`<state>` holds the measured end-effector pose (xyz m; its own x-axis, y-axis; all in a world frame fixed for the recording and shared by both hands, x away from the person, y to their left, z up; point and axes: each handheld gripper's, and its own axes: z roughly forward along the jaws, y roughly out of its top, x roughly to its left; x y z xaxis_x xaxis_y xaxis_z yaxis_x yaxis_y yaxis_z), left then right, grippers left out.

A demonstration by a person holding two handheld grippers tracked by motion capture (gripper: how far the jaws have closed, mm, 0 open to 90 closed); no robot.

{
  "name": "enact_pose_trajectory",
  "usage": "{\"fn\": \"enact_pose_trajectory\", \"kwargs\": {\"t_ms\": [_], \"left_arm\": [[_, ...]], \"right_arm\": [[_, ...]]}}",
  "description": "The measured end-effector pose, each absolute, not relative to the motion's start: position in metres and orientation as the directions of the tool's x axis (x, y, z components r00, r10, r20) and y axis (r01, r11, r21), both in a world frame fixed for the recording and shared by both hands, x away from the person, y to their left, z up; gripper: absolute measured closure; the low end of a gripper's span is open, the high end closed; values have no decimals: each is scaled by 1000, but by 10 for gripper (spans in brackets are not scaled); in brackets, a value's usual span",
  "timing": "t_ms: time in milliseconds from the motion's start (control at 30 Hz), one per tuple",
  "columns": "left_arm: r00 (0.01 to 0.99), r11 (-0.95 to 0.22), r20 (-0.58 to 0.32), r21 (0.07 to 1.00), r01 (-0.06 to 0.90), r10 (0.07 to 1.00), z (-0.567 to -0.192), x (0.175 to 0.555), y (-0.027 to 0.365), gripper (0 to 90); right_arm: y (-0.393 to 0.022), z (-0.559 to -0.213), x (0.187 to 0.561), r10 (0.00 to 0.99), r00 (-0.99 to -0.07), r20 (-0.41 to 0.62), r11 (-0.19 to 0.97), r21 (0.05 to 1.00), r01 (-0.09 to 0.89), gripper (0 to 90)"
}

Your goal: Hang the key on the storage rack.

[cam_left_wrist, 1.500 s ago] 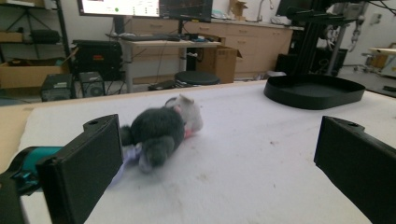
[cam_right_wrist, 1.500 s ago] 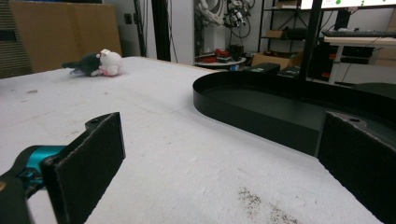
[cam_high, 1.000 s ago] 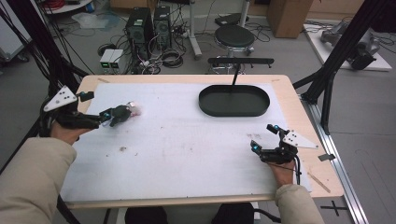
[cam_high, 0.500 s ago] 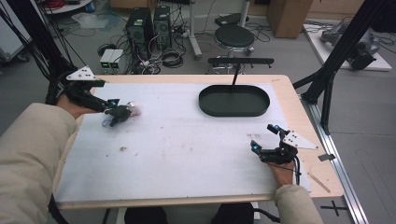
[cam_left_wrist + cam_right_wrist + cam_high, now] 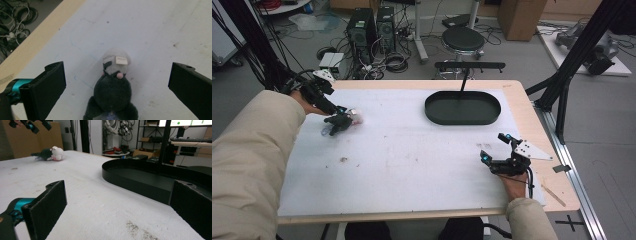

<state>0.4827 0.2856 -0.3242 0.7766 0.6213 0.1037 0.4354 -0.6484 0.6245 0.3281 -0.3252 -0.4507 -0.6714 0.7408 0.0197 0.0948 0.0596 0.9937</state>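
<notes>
White foam tabletop (image 5: 412,165) | fuzzy dark-and-pale plush toy (image 5: 113,85) | left gripper (image 5: 334,122) fingers wide, empty | right gripper (image 5: 497,150) same

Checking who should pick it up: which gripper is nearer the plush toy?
Left. The left gripper hangs open right over the plush toy; the right gripper rests far across the table.

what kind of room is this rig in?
Most likely a robotics lab or workshop. Desktop towers and loose cables sit on the floor behind the table, a black frame braces the rig, and the right gripper view shows shelves of hardware and a monitor.
</notes>
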Motion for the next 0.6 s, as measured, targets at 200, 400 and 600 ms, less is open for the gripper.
{"fn": "enact_pose_trajectory", "kwargs": {"t_ms": [200, 400, 600], "left_arm": [[793, -700, 116, 557, 446, 598, -340, 492, 280, 17], [808, -737, 92, 480, 476, 582, -360, 499, 273, 17], [802, -741, 68, 435, 512, 594, -377, 502, 273, 17]], "right_arm": [[-325, -451, 328, 741, -672, 17, 61, 994, 93, 6], [-325, -451, 328, 741, -671, 18, 61, 994, 93, 7], [-325, -451, 328, 741, -671, 17, 61, 994, 93, 7]]}}
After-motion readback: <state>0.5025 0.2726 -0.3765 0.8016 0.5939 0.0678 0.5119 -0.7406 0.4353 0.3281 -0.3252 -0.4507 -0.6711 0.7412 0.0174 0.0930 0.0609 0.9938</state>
